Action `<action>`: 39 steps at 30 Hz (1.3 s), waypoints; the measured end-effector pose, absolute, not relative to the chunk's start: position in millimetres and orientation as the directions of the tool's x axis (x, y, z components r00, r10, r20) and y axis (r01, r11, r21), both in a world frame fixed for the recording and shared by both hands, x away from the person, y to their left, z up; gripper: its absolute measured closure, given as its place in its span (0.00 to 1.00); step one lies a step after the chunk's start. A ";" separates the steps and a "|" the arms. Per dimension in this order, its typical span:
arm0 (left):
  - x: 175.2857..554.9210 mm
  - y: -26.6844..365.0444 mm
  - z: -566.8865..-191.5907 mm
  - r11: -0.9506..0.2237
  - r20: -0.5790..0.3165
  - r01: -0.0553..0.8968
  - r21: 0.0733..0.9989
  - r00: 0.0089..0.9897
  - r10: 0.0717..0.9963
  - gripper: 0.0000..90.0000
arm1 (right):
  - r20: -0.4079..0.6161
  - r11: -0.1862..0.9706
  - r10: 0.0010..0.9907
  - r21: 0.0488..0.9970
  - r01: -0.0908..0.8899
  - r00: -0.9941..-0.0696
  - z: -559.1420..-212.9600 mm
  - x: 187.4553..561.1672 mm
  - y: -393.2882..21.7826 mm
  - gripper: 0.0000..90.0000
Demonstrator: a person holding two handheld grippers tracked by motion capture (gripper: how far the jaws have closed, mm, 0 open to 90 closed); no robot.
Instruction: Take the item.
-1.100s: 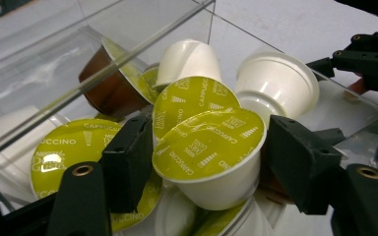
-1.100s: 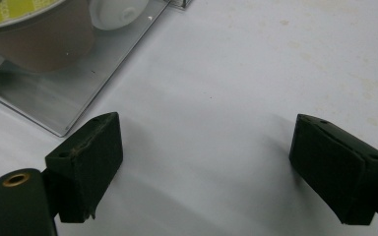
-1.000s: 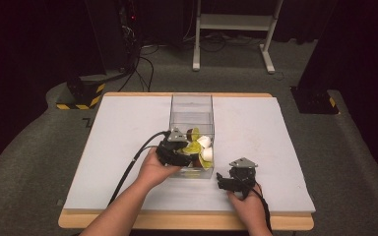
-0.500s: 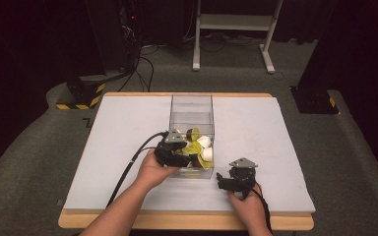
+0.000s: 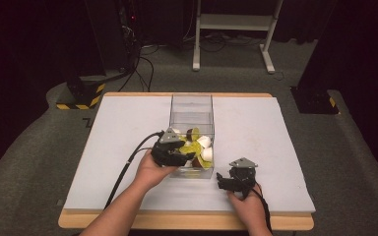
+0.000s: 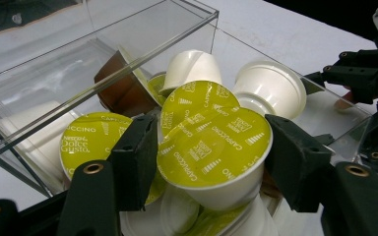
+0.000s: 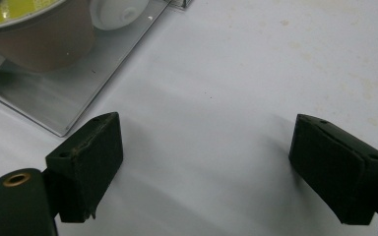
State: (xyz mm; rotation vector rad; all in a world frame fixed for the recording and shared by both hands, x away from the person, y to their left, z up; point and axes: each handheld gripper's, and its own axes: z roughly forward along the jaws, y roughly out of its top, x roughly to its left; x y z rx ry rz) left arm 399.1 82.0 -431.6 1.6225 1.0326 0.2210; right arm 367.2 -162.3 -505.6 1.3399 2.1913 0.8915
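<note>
A clear plastic box (image 5: 192, 105) stands mid-table and holds several coffee capsules, white and brown, with yellow-green foil lids. My left gripper (image 5: 174, 152) reaches into its near end. In the left gripper view its jaws are shut on a white capsule with a yellow-green lid (image 6: 211, 147), one pad on each side, above the pile. My right gripper (image 5: 226, 181) rests on the white table surface right of the box's near corner. Its jaws stand wide open with nothing between them (image 7: 206, 162).
The box wall (image 6: 98, 54) rises close on the left of the held capsule. A brown capsule (image 7: 34, 39) lies behind the box's corner near my right gripper. White table surface (image 5: 275, 132) stretches right of the box; cables and a stand lie beyond the far edge.
</note>
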 end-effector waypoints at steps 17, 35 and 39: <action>396.5 85.2 -425.6 0.048 -0.371 0.475 0.879 0.616 0.695 0.45 | -0.022 0.330 0.894 0.708 0.625 -0.448 -505.6 367.2 -162.3 0.15; 395.5 89.7 -418.8 0.075 -0.376 0.457 0.886 0.617 0.691 0.45 | -0.022 0.330 0.894 0.708 0.625 -0.448 -505.6 367.2 -162.3 0.15; 395.6 90.7 -417.7 0.074 -0.375 0.455 0.888 0.619 0.690 0.45 | -0.022 0.330 0.894 0.708 0.625 -0.448 -505.6 367.2 -162.3 0.15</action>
